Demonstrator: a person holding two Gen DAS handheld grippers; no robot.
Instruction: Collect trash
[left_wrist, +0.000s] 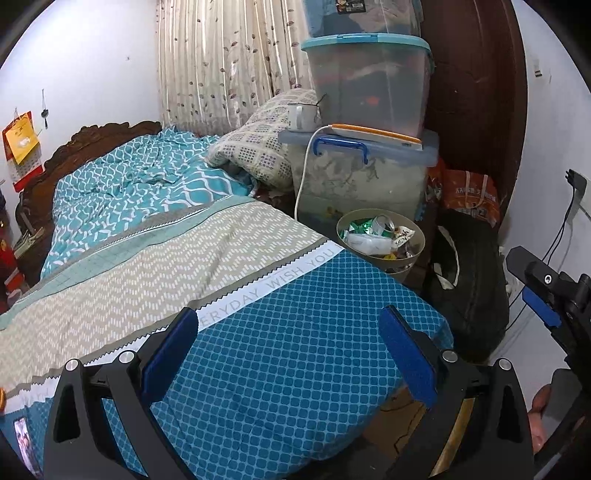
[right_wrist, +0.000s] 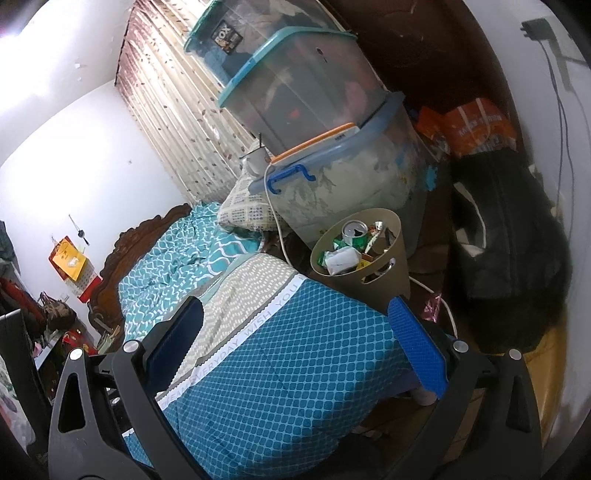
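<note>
A bed (left_wrist: 221, 258) fills most of both views, covered by a quilt patterned in blue lattice at the near end, a beige chevron band in the middle and turquoise waves at the far end. A carved wooden headboard (left_wrist: 107, 136) is seen at the far left against a white wall, and a striped curtain (left_wrist: 229, 55) hangs behind. To the right of the bed, clear storage boxes (left_wrist: 369, 81) with blue lids are stacked, the lowest one carrying a blue handle. A checked pillow (left_wrist: 255, 151) is leaned against the stack. A black bag (right_wrist: 509, 236) and an orange bag (left_wrist: 469, 192) are piled at the far right by a dark wooden door.

The waste bin (left_wrist: 380, 240), a tan tapered tub, is placed just beside the right edge of the bed, in front of the lowest box. It is filled with trash: a dented drink can (right_wrist: 354, 230), green wrappers and white crumpled packaging are seen inside. A white cable (left_wrist: 303, 177) is draped from a flat orange-edged device on the box lid down behind the bin. A white mug (left_wrist: 299, 116) is set on that lid.

The left gripper (left_wrist: 291, 354) is held over the near blue part of the quilt, its blue-padded jaws spread wide with nothing between them. The right gripper (right_wrist: 295, 339) is likewise spread and empty, its right pad near the bin.
</note>
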